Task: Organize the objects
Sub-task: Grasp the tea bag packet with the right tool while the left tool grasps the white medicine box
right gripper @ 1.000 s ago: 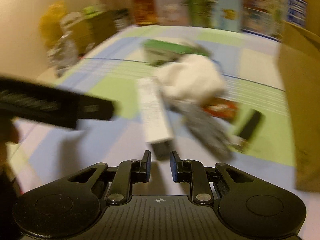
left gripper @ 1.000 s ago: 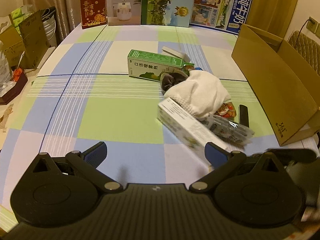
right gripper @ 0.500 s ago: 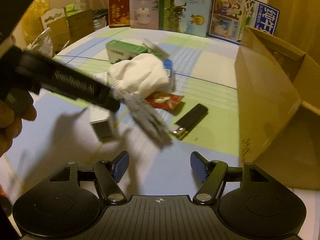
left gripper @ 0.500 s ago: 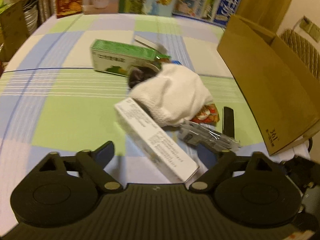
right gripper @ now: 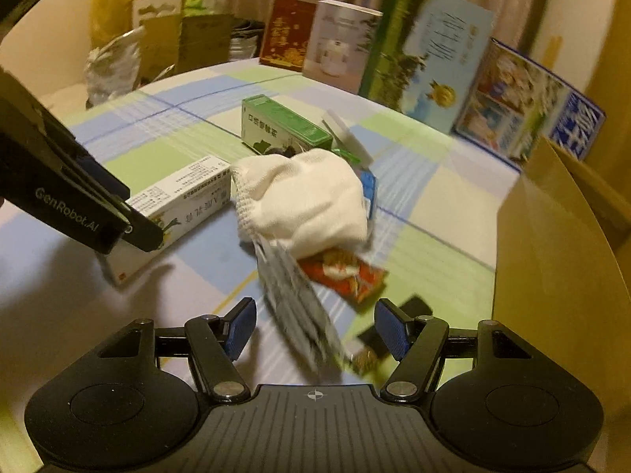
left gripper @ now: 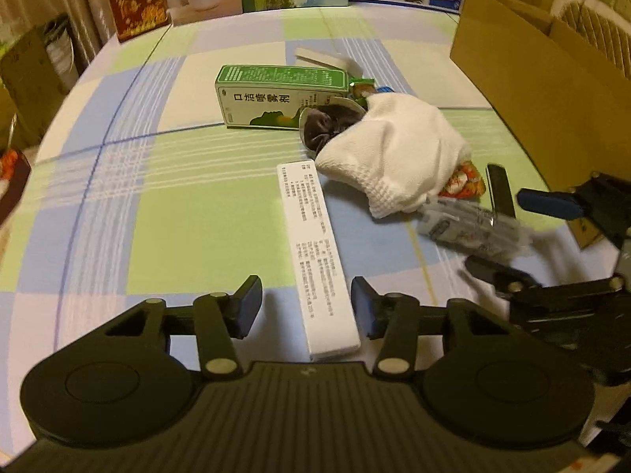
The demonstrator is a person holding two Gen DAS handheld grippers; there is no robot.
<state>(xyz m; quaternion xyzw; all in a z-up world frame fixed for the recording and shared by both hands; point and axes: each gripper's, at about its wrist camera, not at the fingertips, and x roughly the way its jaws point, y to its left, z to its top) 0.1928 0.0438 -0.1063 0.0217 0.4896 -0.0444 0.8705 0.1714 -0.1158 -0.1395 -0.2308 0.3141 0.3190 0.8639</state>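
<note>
The left gripper [left gripper: 305, 307] is positioned over the near end of the long white box [left gripper: 313, 252], which lies flat on the checked tablecloth [left gripper: 118, 216]; its jaws are closing with the box end between them, and a gap remains visible at the left pad, so the box is not yet clamped. The box's upper face carries small printed text that is too fine to read; in the right wrist view its side face [right gripper: 177, 209] shows larger characters, blurred, and the left gripper's arm crossing in front of it bears the marking "GenRobot.AI". The right gripper [right gripper: 315, 327] is closing around a silver-grey foil packet [right gripper: 295, 307], which lies between the pads; the packet is motion-blurred and contact with the pads cannot be determined. A white sock [left gripper: 394, 157] lies just beyond the packet, partly covering a red snack wrapper [right gripper: 347, 276] and a dark bundle [left gripper: 327, 124]. A black lighter [left gripper: 500, 189] lies beside the wrapper, toward the cardboard box [left gripper: 532, 90] that stands open at the right edge of the table. Behind the sock lies a green carton [left gripper: 276, 98] printed with Chinese characters on its white front panel. Upright cartons [right gripper: 426, 51] line the far table edge, one showing a white appliance; their lettering is not legible here.
</note>
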